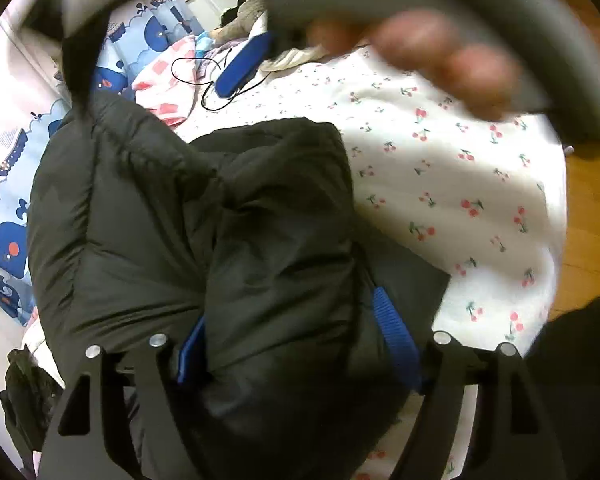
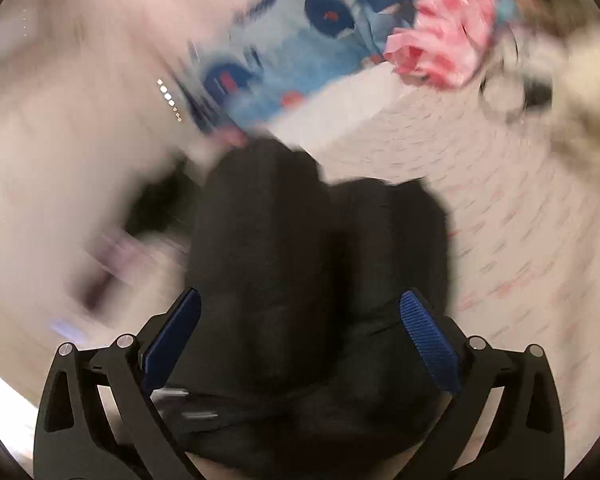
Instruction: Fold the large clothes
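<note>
Currently both grippers (image 1: 296, 344) (image 2: 300, 332) clamp the bulky black jacket (image 1: 172, 220) above the cherry-print sheet (image 1: 440, 176) (slippery padding could slide free).

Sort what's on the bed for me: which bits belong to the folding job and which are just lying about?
Job:
- black padded jacket, bunched between both grippers' pads
- left gripper
- right gripper
- cherry-print sheet, the folding surface

Lying about:
- whale-print bedding
- pink-and-white cloth
- blue bar
- black cord

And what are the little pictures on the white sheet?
Tiny red cherries with green stems on the white sheet. The left wrist view shows them best.
</note>
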Available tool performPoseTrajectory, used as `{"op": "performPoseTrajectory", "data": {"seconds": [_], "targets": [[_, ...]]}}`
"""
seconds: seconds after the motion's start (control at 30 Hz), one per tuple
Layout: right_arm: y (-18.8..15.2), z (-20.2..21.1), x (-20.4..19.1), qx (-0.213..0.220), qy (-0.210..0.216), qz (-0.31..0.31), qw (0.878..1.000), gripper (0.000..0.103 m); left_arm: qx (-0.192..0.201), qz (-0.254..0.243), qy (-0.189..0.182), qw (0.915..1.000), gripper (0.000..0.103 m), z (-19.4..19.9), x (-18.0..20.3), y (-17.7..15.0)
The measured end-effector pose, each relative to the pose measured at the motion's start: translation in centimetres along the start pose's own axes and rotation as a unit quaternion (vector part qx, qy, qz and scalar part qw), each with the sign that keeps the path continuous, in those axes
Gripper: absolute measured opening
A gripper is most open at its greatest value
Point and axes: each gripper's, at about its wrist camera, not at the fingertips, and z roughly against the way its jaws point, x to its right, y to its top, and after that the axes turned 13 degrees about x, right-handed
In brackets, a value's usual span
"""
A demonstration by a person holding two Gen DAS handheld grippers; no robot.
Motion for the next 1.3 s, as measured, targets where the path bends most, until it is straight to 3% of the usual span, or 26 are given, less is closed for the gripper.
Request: {"op": "performPoseTrajectory", "data": {"seconds": [0.07, 0.1, 0.17, 0.27, 0.33, 0.37, 0.4, 0.47, 0.5, 0.53, 0.57, 0.6, 0.7, 0.73, 0.77, 0.8, 0.9, 1.0, 1.03, 1.07, 1.1, 1.13, 1.17, 1.2, 1.27, 1.3], "targets": [[-1.1, -2.2, -0.7, -0.029, -0.037, 0.036, 0.998, 0.096, 0.003, 0.032, -0.022, 0.9992, 0.072, 0.2, -0.8, 0.6], [-1.8, -3.8, 0.0, -0.056, -0.044, 0.024, 0.997, 0.097, 0.012, 0.073, -0.045, 0.9963, 0.072, 1.3, -2.6, 0.3], [-4.6, -5.5, -0.1, -0.080, -0.053, 0.013, 0.995, 0.097, 0.033, 0.151, -0.084, 0.9845, 0.072, 3.3, -5.0, -0.3], [-7.3, -4.5, -0.4, -0.097, -0.055, 0.009, 0.994, 0.097, 0.101, 0.311, -0.109, 0.9389, 0.073, 7.3, -10.8, -2.8], [-7.0, -4.1, 0.0, -0.091, -0.055, -0.002, 0.994, 0.097, 0.145, 0.433, -0.081, 0.8860, 0.081, 9.3, -15.9, -6.5], [-7.0, -4.1, 0.3, -0.092, -0.052, -0.012, 0.994, 0.097, 0.155, 0.489, -0.061, 0.8563, 0.087, 9.5, -18.0, -9.0], [-7.2, -4.0, 0.4, -0.096, -0.047, -0.023, 0.994, 0.097, 0.154, 0.530, -0.049, 0.8326, 0.090, 10.0, -18.8, -10.9], [-7.5, -4.7, 1.1, -0.103, -0.028, -0.064, 0.992, 0.097, 0.137, 0.635, -0.047, 0.7587, 0.091, 8.8, -20.9, -16.9], [-7.9, -5.0, 1.2, -0.104, -0.023, -0.078, 0.991, 0.097, 0.128, 0.664, -0.059, 0.7340, 0.091, 7.2, -21.8, -18.9], [-8.3, -5.3, 1.1, -0.101, -0.021, -0.085, 0.991, 0.097, 0.116, 0.685, -0.077, 0.7147, 0.091, 5.8, -21.5, -20.3], [-8.7, -5.6, 0.9, -0.098, -0.019, -0.092, 0.991, 0.097, 0.103, 0.697, -0.111, 0.7008, 0.091, 3.3, -21.2, -20.9], [-9.0, -5.9, 0.5, -0.093, -0.015, -0.102, 0.990, 0.097, 0.106, 0.698, -0.134, 0.6949, 0.096, 2.5, -20.4, -21.3], [-9.0, -7.7, -0.5, -0.073, 0.014, -0.153, 0.985, 0.097, 0.133, 0.686, -0.150, 0.6991, 0.096, 1.8, -21.1, -19.7], [-9.0, -8.4, -1.3, -0.070, 0.025, -0.173, 0.982, 0.097, 0.142, 0.678, -0.152, 0.7047, 0.096, 2.2, -21.7, -19.1], [-8.9, -9.3, -2.6, -0.068, 0.038, -0.188, 0.979, 0.097, 0.148, 0.667, -0.149, 0.7146, 0.096, 2.5, -22.7, -18.7], [-8.8, -10.5, -5.0, -0.072, 0.060, -0.193, 0.977, 0.097, 0.152, 0.648, -0.131, 0.7342, 0.096, 4.0, -23.9, -18.3], [-9.2, -13.1, -11.2, -0.097, 0.123, -0.183, 0.971, 0.097, 0.153, 0.623, -0.075, 0.7638, 0.096, 9.0, -27.5, -20.3], [-12.4, -15.4, -18.3, -0.169, 0.161, -0.116, 0.965, 0.097, 0.102, 0.598, -0.014, 0.7948, 0.096, 13.8, -29.6, -24.4], [-13.7, -15.7, -19.6, -0.188, 0.154, -0.079, 0.967, 0.097, 0.065, 0.596, -0.006, 0.8000, 0.096, 14.3, -29.4, -26.2], [-14.8, -15.9, -20.3, -0.193, 0.147, -0.048, 0.969, 0.097, 0.022, 0.601, -0.005, 0.7991, 0.096, 15.0, -29.7, -27.9], [-15.3, -15.8, -20.5, -0.190, 0.144, -0.035, 0.971, 0.097, -0.028, 0.613, 0.000, 0.7893, 0.096, 15.0, -29.5, -30.8], [-15.7, -15.6, -20.3, -0.193, 0.141, -0.033, 0.971, 0.097, -0.041, 0.619, 0.009, 0.7839, 0.096, 15.6, -29.2, -32.2], [-15.7, -15.4, -20.3, -0.200, 0.132, -0.035, 0.970, 0.097, -0.035, 0.620, 0.018, 0.7836, 0.095, 16.5, -29.1, -32.9], [-15.4, -15.1, -20.3, -0.207, 0.118, -0.031, 0.971, 0.097, -0.020, 0.613, 0.040, 0.7889, 0.095, 17.8, -29.2, -32.6], [-14.2, -13.6, -21.3, -0.192, 0.088, 0.012, 0.977, 0.097, 0.016, 0.587, 0.093, 0.8039, 0.096, 19.7, -29.6, -30.5], [-13.4, -12.5, -22.0, -0.168, 0.072, 0.039, 0.982, 0.097, 0.059, 0.569, 0.098, 0.8144, 0.096, 20.4, -29.9, -28.4]]}}
